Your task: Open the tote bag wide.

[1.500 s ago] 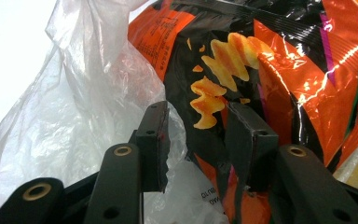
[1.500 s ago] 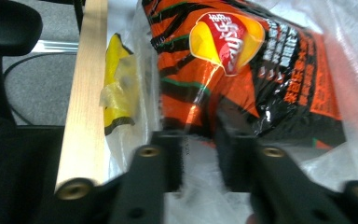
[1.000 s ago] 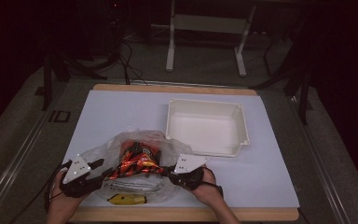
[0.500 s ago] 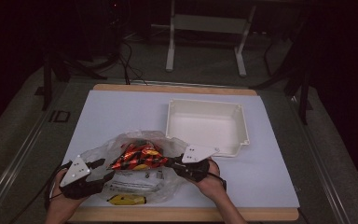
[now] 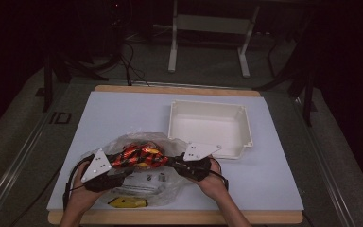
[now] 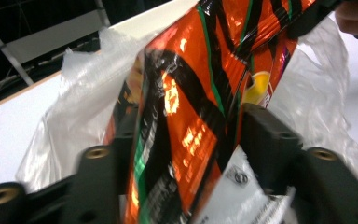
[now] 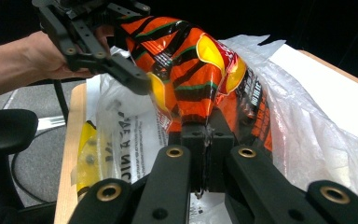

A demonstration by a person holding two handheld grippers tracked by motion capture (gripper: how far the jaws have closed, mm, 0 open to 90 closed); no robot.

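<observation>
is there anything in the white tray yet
No, in the high view the white tray shows a bare floor, while the orange snack bag hangs between both grippers over the clear plastic bag.

Black capitals run along the clear plastic bag [image 7: 135, 135] in the right gripper view; the part that can be made out reads "VE A NIC", turned on its side, with more print around it too broken to read. On the dark mat at about 9 o'clock of the pale counter [image 5: 137, 113] in the high view, a white sign [image 5: 59, 117] reads "ID". The orange, black-striped foil snack packet [image 6: 200, 93] carries small print too blurred to read.
</observation>
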